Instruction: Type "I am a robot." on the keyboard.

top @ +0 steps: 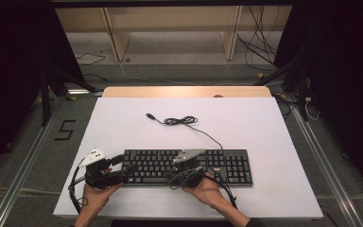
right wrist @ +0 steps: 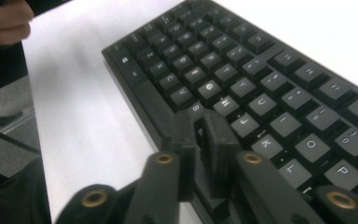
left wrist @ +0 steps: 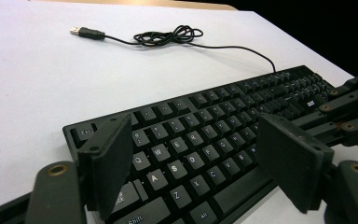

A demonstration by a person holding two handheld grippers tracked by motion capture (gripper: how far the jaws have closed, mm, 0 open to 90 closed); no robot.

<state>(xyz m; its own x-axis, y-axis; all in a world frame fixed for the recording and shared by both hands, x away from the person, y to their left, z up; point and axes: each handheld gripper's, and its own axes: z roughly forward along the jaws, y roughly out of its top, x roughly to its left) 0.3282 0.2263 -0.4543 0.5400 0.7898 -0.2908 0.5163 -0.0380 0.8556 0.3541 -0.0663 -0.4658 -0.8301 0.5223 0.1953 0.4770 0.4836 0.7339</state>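
A black keyboard lies near the front edge of the white tabletop. Its cable runs back to a loose coil and ends in a USB plug lying on the table. My left gripper is at the keyboard's left end, open, its two pads wide apart above the left-hand letter keys, with nothing between them. My right gripper is at the middle of the front edge, shut, its tips close over the keys by the space bar. Nothing is gripped between them.
The coiled cable and plug lie behind the keyboard. A wooden shelf and loose wires sit on the floor beyond the table. Metal rails run along both sides of it.
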